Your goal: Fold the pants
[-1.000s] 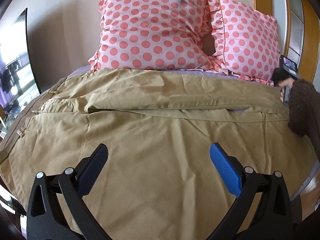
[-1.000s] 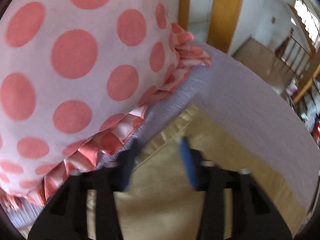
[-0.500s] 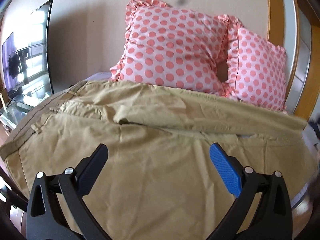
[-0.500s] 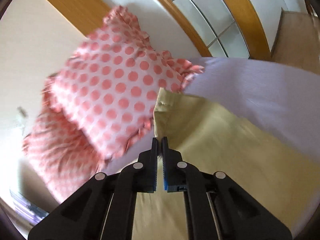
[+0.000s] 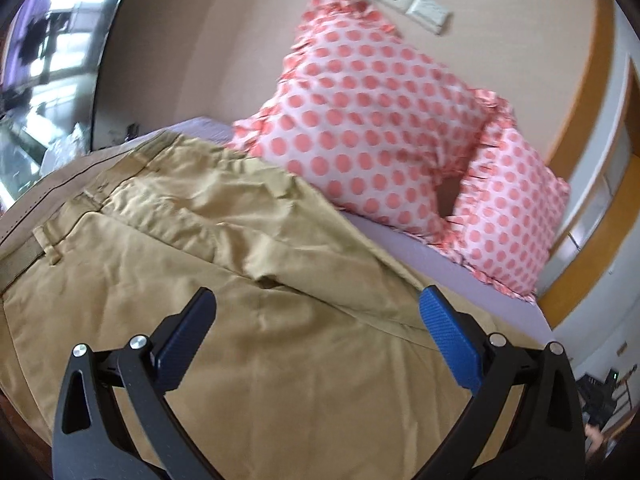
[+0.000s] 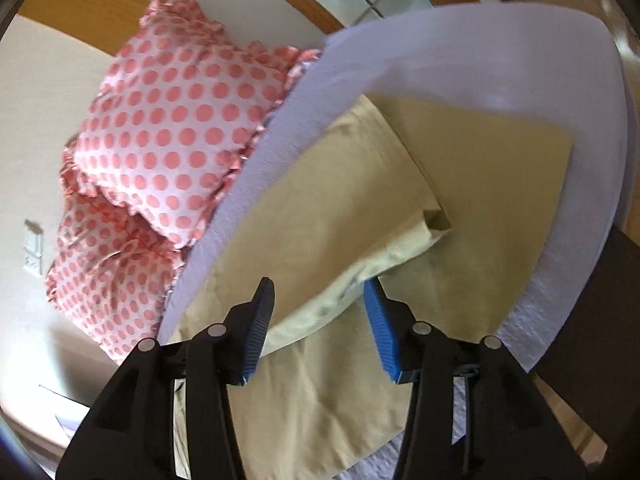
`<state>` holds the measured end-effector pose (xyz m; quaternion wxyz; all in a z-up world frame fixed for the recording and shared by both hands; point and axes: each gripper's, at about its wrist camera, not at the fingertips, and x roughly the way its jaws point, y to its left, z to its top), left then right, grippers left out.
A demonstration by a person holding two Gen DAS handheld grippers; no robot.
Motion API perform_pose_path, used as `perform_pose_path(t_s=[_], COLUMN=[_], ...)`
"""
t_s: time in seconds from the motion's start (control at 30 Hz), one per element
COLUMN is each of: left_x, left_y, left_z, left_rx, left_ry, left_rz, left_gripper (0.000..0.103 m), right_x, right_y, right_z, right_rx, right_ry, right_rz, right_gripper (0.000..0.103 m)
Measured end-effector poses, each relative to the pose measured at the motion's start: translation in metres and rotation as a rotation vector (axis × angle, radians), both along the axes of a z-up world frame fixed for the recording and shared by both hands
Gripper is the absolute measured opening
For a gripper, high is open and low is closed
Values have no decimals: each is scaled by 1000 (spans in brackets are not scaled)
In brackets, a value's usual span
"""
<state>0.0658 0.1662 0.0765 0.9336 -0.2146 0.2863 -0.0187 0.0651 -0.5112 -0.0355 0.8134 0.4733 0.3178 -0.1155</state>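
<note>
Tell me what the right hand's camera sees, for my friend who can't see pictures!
The right gripper, its blue fingers open and empty, hovers over tan pants lying on a lilac bed sheet, one leg folded across the other. Two pink polka-dot pillows are stacked against the wall on the left.

Pants (image 5: 248,280) lie spread on the bed (image 5: 460,268), below and ahead of the left gripper (image 5: 316,320). Two pillows (image 5: 372,132) stand beyond them against the wall (image 5: 240,40). One pant leg (image 6: 340,216) overlaps the other ahead of the right gripper (image 6: 320,304).
</note>
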Motion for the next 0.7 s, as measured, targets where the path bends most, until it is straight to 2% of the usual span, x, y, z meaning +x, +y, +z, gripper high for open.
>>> perform_pose_path(t_s=[0.03, 0.1, 0.17, 0.27, 0.43, 0.53, 0.57, 0.63, 0.67, 0.7], left_x=[5, 17, 39, 82, 152, 184, 192, 207, 209, 209], left_y=[4, 10, 17, 26, 43, 54, 57, 67, 73, 76], left_z=[0, 0, 3, 0, -22, -38, -42, -51, -55, -56], left_rx=[3, 6, -13, -40, -79, -111, -119, -142, -173, -196], left_ry=[16, 40, 62, 123, 258, 329, 339, 355, 348, 347], left_rz=[8, 17, 11, 29, 118, 163, 169, 179, 165, 151], left_gripper=[101, 101, 101, 101, 100, 93, 84, 54, 20, 10], right_x=[-2, -1, -6, -20, -19, -16, -16, -13, -12, -10], right_y=[-1, -3, -9, -17, -22, -26, -28, -28, -30, -29], right_z=[-3, -4, 0, 19, 24, 21, 20, 21, 21, 23], right_rx=[8, -8, -14, -77, -71, -66, -62, -58, -53, -51], right_ry=[-18, -38, -106, -215, -236, -241, -244, -247, -251, -253], right_rz=[-8, -11, -25, -69, -70, -72, -72, -77, -78, -78], right_gripper=[46, 2, 1, 1, 1, 1, 1, 1, 1, 1])
